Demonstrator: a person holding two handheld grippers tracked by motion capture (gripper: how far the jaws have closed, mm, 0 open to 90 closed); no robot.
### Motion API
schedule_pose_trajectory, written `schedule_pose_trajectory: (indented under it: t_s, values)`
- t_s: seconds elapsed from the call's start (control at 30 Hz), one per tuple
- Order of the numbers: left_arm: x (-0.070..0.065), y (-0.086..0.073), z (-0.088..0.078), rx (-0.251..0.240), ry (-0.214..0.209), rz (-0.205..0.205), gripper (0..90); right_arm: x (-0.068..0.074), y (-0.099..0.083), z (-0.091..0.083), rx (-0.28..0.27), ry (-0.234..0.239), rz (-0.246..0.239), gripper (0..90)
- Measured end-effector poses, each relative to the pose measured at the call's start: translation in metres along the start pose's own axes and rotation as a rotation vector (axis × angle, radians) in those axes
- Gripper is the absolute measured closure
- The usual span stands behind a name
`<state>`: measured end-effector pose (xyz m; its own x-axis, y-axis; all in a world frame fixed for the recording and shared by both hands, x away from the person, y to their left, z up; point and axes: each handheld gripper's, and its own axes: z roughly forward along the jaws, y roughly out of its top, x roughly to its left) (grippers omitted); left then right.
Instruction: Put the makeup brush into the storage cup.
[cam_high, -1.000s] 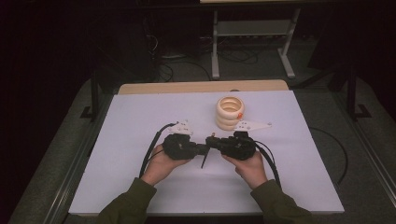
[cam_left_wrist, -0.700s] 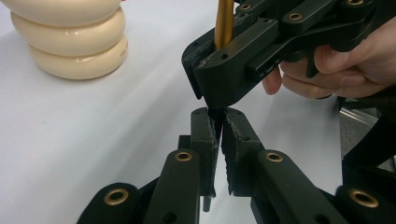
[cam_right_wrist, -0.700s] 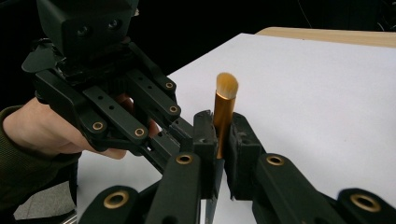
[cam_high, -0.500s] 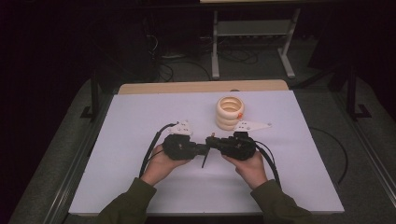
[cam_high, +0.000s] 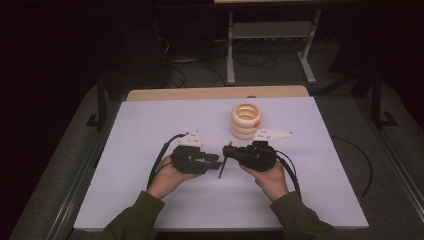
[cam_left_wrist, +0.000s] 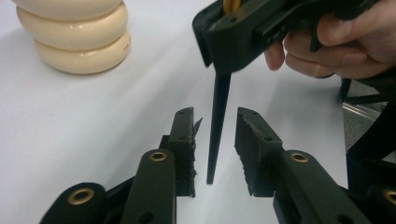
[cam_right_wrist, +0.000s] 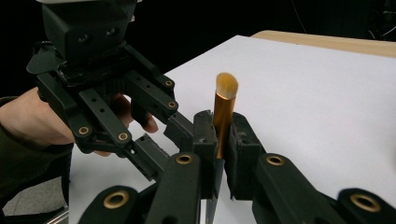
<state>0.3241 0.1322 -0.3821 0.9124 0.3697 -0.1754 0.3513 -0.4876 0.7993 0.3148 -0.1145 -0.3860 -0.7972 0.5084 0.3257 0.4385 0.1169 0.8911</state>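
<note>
Your left tool (cam_left_wrist: 215, 140) has just been opening and now stands clear either side of the slim black-handled, gold-ferruled makeup brush (cam_right_wrist: 223, 116); your right tool (cam_right_wrist: 220, 135) alone clamps it upright over the white desk (cam_high: 150, 125), so the handover looks done.

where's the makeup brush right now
The makeup brush stands upright, clamped in the right gripper near the table's middle in the high view, its black handle hanging between the left gripper's open jaws.
</note>
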Motion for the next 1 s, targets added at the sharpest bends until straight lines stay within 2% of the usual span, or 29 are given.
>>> schedule_pose_trajectory:
  t_s: [0.03, 0.07, 0.1, 0.33, 0.53, 0.67, 0.73, 0.8, 1.0]
  values:
    - [0.0, -0.002, -0.001, 0.003, 0.001, 0.003, 63.8, 0.0, 0.0, -0.001, 0.001, -0.003, -0.003, 82.9]
    - [0.001, -0.003, -0.002, 0.004, 0.007, 0.007, 58.8, 0.0, 0.001, -0.002, 0.004, -0.011, -0.003, 82.9]
    - [0.002, -0.005, -0.003, 0.003, 0.004, -0.014, 57.6, 0.0, 0.001, -0.003, 0.003, -0.012, -0.007, 82.9]
    - [0.001, -0.011, -0.01, 0.006, 0.023, 0.0, 48.1, -0.001, 0.003, -0.008, 0.005, -0.023, -0.042, 82.9]
    - [-0.001, -0.018, -0.015, -0.008, 0.047, 0.013, 38.6, 0.0, 0.005, -0.012, 0.013, -0.029, -0.05, 82.9]
    - [-0.002, -0.023, -0.02, -0.016, 0.057, 0.009, 33.9, 0.001, 0.007, -0.013, 0.016, -0.035, -0.082, 82.9]
    - [-0.002, -0.027, -0.023, -0.017, 0.081, 0.019, 31.7, 0.001, 0.008, -0.014, 0.023, -0.039, -0.094, 82.9]
    - [-0.002, -0.031, -0.025, -0.026, 0.089, 0.008, 29.1, 0.001, 0.009, -0.014, 0.032, -0.046, -0.1, 82.9]
    - [-0.001, -0.04, -0.032, -0.031, 0.123, 0.007, 20.6, 0.0, 0.011, -0.012, 0.056, -0.048, -0.116, 82.7]
